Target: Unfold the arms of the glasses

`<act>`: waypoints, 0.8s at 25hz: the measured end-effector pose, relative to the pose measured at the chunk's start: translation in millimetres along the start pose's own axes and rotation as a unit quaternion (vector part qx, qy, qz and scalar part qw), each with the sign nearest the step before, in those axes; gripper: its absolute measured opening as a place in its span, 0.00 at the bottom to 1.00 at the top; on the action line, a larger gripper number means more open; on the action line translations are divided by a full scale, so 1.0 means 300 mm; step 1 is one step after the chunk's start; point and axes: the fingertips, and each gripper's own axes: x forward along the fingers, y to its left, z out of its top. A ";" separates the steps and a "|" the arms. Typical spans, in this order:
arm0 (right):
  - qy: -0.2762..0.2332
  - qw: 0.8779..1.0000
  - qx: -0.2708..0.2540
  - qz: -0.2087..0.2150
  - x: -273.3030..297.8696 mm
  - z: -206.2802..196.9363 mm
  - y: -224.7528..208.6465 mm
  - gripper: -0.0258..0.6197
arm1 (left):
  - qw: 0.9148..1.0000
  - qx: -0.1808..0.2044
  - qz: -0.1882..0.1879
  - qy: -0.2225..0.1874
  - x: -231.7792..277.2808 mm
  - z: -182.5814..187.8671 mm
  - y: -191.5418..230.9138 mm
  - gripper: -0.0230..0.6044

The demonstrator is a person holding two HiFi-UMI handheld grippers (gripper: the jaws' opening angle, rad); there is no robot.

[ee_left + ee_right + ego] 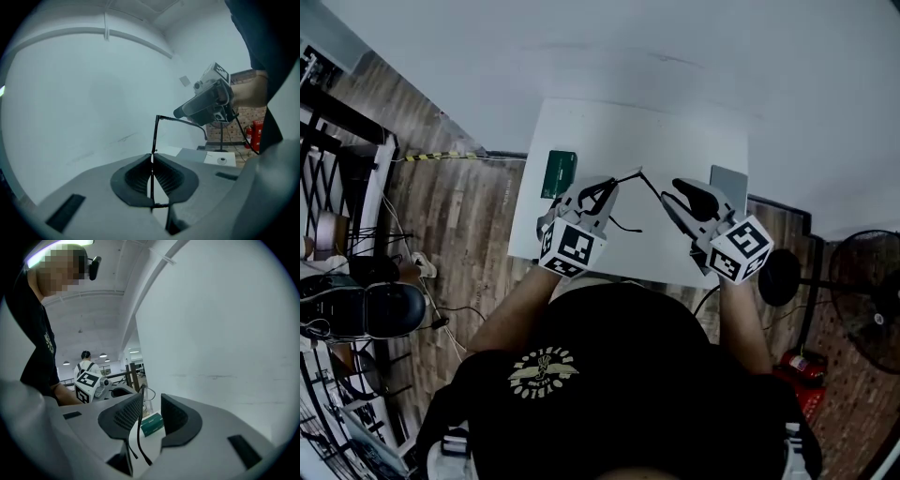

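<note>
Thin black-framed glasses hang in the air above the white table, between my two grippers. My left gripper is shut on the glasses; in the left gripper view its pads pinch the thin black frame, which rises to a hinge and bends right toward the right gripper. My right gripper stands open. In the right gripper view one arm of the glasses lies against the left pad, with a clear gap to the other pad of that gripper.
A green case lies at the table's left edge, also seen past the right jaws as the green case. A grey flat pad sits at the right edge. A fan and a red extinguisher stand on the floor to the right.
</note>
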 end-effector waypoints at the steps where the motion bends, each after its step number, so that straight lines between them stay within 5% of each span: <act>1: -0.012 1.000 0.001 -0.007 0.000 0.017 -0.010 0.25 | 1.000 -0.021 0.008 -0.005 -0.004 0.003 0.020 0.07; 5: -0.053 0.997 0.005 -0.048 -0.022 0.060 -0.046 0.24 | 0.992 -0.116 0.043 -0.041 -0.034 0.026 0.109 0.07; 11: -0.087 0.990 -0.005 -0.108 -0.087 0.079 -0.113 0.13 | 0.974 -0.175 0.100 -0.103 -0.106 0.074 0.234 0.07; 20: -0.111 0.980 -0.039 -0.161 -0.241 0.115 -0.151 0.04 | 0.957 -0.195 0.151 -0.152 -0.203 0.150 0.341 0.07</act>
